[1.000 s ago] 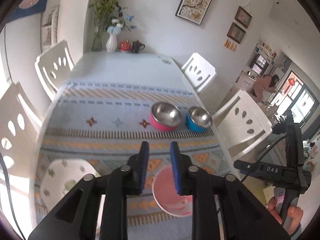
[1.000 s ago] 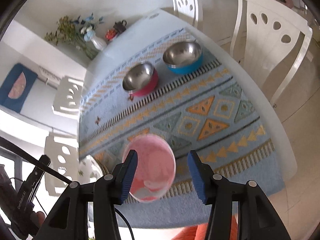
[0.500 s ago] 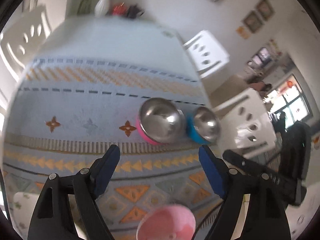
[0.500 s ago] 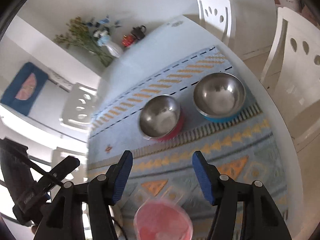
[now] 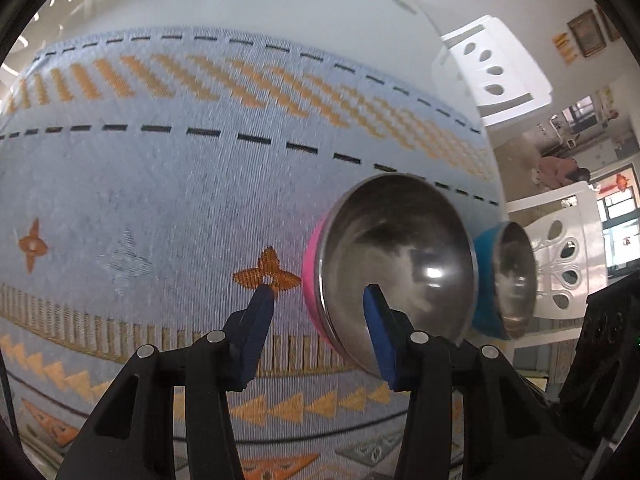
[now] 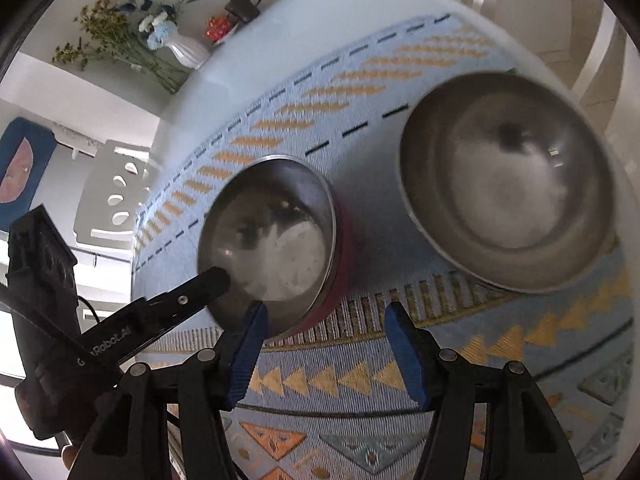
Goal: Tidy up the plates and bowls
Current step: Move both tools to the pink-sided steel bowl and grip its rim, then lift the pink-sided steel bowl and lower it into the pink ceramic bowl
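Taking the pink bowl as the landmark, the left gripper is nearest to it: its jaws stand apart and hold nothing, straddling the bowl's near-left rim, with one blue pad over the steel inside and the other outside, above the woven runner. The tool points forward and somewhat downward across the table, and whether either pad already touches the rim cannot be told.

The right gripper hovers just to the right of the pink bowl's near edge, jaws wide and empty, aimed at the strip of runner between the two bowls. In its view the left tool's black finger tip reaches over the pink bowl's near-left rim.

The bowl looks like thin steel in a coloured shell: probably light, stiff and not fragile, but smooth (the polished inside gives a pad little to bite on). The rim is the sensible hold, one pad inside and one outside, pinched firmly; a hold low on the curved wall would likely slide off. Lifted by one edge, the bowl may tilt.

Just beyond and to the right of the pink bowl sits the blue bowl, of the same make, close beside it though whether they touch is unclear. Far behind, at the table's end, stand a white vase of flowers and a small dark teapot.
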{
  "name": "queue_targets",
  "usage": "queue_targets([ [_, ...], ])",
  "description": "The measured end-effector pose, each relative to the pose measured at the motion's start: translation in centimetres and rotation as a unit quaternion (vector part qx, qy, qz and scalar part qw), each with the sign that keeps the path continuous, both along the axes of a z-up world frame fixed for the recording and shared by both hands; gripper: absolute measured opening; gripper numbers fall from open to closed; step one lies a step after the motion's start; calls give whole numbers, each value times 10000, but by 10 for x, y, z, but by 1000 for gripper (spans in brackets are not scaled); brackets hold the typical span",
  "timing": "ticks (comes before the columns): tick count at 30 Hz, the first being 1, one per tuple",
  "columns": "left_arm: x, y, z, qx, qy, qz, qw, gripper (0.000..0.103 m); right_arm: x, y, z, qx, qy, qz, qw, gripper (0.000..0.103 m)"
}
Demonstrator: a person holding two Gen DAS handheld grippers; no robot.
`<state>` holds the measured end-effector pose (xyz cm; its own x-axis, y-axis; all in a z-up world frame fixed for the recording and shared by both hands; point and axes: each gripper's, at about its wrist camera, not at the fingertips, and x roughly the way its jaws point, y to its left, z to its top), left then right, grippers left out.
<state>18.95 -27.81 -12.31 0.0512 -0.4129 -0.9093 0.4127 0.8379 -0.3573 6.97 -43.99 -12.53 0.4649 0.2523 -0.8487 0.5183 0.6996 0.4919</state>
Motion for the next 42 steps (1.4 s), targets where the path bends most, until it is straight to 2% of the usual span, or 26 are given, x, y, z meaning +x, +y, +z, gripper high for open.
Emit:
queue_targets([
  [2, 3, -2, -7, 44, 14, 34, 10000, 43, 5, 2, -5, -108, 26, 29, 9999, 59],
  [4, 5, -6, -13, 53, 88, 18, 9999, 39, 11, 2, -12, -167, 57, 28, 9998, 57],
  [8, 9, -9, -24, 59, 208, -34, 9998, 22, 20, 2, -23, -184, 69, 69, 9998, 47],
  [9, 8, -9, -25, -15, 243, -64, 9997, 15, 21, 2, -24, -188, 35, 111, 9998, 40],
  [10, 7, -9, -24, -53, 246, -100, 9996, 14, 23, 4, -23, -199, -21, 181, 9996, 36],
  [14, -1, -8, -10, -79, -145, -363, 9992, 13, 20, 10, -20, -531, -157, 472, 9974, 33],
  [17, -10, 2, 8, -141, -339, -414, 9985, 14, 15, 16, -11, -584, -250, 618, 9961, 30],
  [22, -26, 32, 44, -280, -676, -210, 9971, 13, 6, 45, 25, -958, -462, 888, 9904, 30],
  [27, -50, 74, 76, -401, -943, 104, 9947, 14, -10, 81, 55, -1015, -625, 1136, 9863, 30],
  [35, -99, 133, 106, -692, -1101, 381, 9908, 14, -54, 139, 91, -1040, -796, 1419, 9812, 30],
  [42, -145, 161, 108, -758, -1027, 267, 9915, 14, -107, 170, 99, -912, -675, 1418, 9834, 32],
])
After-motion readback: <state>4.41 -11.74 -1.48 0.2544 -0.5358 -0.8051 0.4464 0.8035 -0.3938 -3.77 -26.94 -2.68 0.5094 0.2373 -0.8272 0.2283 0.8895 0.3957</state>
